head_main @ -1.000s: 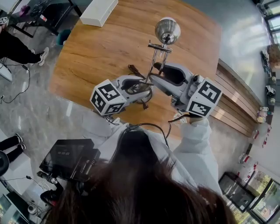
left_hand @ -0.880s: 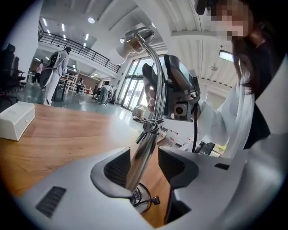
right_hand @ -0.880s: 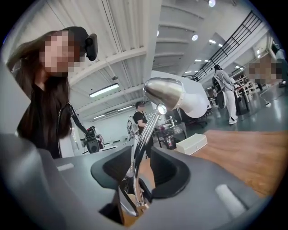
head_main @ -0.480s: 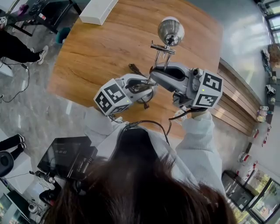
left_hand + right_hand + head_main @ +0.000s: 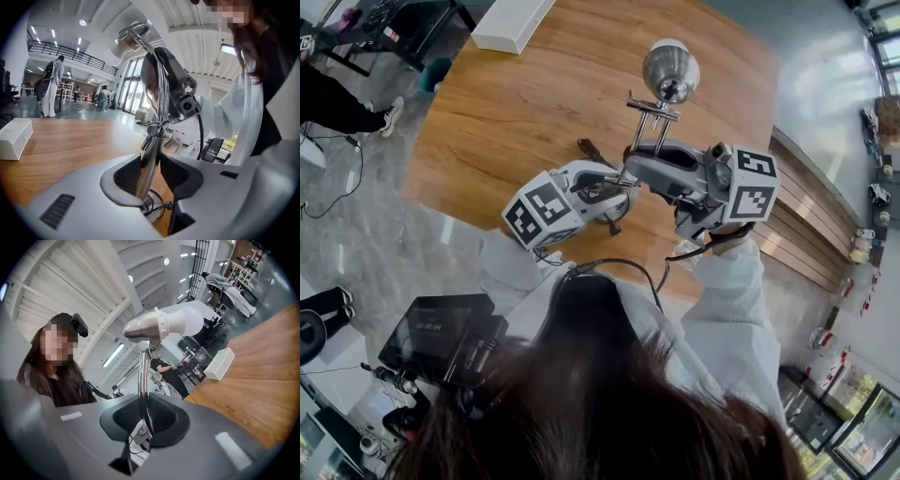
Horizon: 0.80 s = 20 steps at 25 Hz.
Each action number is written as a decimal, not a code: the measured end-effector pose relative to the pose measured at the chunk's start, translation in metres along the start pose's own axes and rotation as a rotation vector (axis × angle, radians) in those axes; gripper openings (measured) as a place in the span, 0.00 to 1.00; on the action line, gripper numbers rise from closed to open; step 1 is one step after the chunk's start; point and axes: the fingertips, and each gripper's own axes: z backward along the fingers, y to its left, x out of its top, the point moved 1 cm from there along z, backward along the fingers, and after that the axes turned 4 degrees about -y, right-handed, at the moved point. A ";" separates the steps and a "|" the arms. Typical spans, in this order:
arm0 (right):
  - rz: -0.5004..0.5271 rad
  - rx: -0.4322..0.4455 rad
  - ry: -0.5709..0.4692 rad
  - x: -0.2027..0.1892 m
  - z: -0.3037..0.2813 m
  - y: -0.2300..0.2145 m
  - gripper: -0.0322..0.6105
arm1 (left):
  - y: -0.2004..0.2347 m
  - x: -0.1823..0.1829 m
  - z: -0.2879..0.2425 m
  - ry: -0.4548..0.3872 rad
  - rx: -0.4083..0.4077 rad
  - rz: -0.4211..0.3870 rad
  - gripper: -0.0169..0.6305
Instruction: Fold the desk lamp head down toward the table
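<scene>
A chrome desk lamp stands near the front edge of the wooden table [image 5: 516, 103], its round head [image 5: 670, 70] raised on thin twin rods [image 5: 649, 127]. My left gripper [image 5: 614, 183] has just been closing and is shut on the lamp's lower arm [image 5: 149, 161], just above the round base [image 5: 154, 206]. My right gripper [image 5: 639, 161] has also just been closing and is shut on the upper rods [image 5: 143, 390], below the head [image 5: 150, 326]. In the left gripper view the head [image 5: 136, 35] is up high and the right gripper [image 5: 173, 79] clasps the rods.
A white box [image 5: 511, 26] lies at the table's far left corner. The lamp's black cable [image 5: 591, 150] trails across the wood beside the base. A black case [image 5: 441, 333] sits on the floor by the person. People stand in the hall behind [image 5: 49, 86].
Both grippers' jaws have closed onto the lamp's arms. The right gripper has rolled, its marker cube turning upward. The lamp head has shifted slightly to the right.
</scene>
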 end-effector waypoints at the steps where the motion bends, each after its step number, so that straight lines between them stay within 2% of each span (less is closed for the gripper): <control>1: -0.010 0.002 0.000 0.000 0.000 0.001 0.11 | 0.000 0.000 0.000 0.000 -0.001 -0.002 0.23; 4: -0.038 -0.001 -0.003 0.000 0.001 -0.001 0.11 | -0.002 -0.001 0.000 0.002 -0.005 -0.008 0.23; 8: -0.137 -0.024 -0.054 0.000 0.006 -0.018 0.09 | -0.007 -0.004 -0.001 0.003 -0.008 -0.022 0.23; 11: -0.269 -0.038 -0.096 0.003 0.011 -0.039 0.09 | -0.008 0.000 -0.003 0.000 -0.007 -0.024 0.23; 16: -0.566 -0.086 -0.152 -0.005 0.016 -0.085 0.10 | -0.005 0.000 -0.003 0.004 -0.007 -0.022 0.23; 20: -0.693 -0.138 -0.132 -0.025 0.020 -0.112 0.13 | -0.005 -0.002 -0.002 -0.002 -0.006 -0.015 0.23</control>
